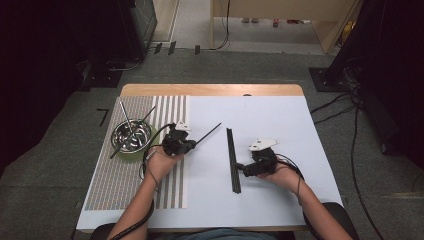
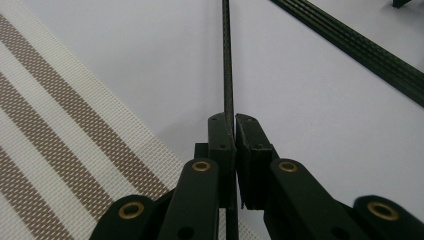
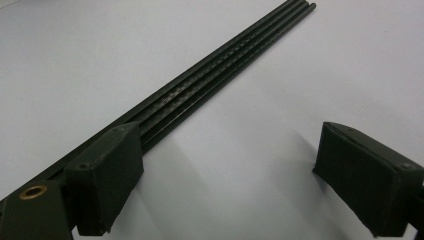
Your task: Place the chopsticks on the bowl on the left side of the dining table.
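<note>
My left gripper (image 1: 191,145) is shut on a thin black rod (image 1: 209,132) that points up and to the right over the white sheet. In the left gripper view the rod (image 2: 228,60) runs straight up from between the closed pads (image 2: 234,122). A bundle of several black rods (image 1: 232,160) lies on the sheet just left of my right gripper (image 1: 241,168). In the right gripper view that gripper (image 3: 235,170) stands open, one pad (image 3: 107,175) beside the bundle (image 3: 215,70), nothing between the jaws.
A metal bowl (image 1: 131,136) sits on a green plate (image 1: 134,156) on the striped placemat (image 1: 120,185) at the left, with thin rods (image 1: 125,116) leaning in it. The white sheet (image 1: 270,120) covers the rest of the table. Cables lie on the floor at the right.
</note>
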The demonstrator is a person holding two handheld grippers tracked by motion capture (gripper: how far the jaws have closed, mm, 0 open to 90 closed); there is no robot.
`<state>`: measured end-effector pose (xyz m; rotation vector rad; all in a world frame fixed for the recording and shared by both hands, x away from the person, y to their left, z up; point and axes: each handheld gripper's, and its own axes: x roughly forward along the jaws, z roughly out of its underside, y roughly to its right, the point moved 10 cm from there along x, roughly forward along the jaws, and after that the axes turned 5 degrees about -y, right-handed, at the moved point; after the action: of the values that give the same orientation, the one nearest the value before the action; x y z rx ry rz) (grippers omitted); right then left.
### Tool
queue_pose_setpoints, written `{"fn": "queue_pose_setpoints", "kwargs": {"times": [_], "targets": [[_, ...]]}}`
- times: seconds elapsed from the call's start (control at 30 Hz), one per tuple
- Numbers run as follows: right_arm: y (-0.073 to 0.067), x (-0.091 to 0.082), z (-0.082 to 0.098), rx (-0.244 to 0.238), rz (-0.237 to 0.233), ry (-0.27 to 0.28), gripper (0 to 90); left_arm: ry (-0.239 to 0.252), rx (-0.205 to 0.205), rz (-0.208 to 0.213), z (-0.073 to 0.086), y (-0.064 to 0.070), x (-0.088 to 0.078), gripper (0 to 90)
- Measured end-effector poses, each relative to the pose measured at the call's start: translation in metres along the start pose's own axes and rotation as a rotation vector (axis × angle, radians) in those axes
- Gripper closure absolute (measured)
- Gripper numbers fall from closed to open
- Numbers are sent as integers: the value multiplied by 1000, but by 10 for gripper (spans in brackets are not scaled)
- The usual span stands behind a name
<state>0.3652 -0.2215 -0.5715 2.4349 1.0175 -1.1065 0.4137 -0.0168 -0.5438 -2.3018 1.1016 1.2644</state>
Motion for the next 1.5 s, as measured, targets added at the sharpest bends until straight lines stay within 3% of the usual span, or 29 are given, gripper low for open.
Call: {"fn": "queue_pose_setpoints", "kwargs": {"times": [0.5,0.97,1.5], "targets": [[0,0,0,0,0,1,114,2,-21,0,1,-12,-20,874],[0,0,0,0,-1,1,114,17,-9,-16,0,-17,-36,873],[0,0,0,0,-1,0,114,4,-56,-32,9,-31,-47,873]]}}
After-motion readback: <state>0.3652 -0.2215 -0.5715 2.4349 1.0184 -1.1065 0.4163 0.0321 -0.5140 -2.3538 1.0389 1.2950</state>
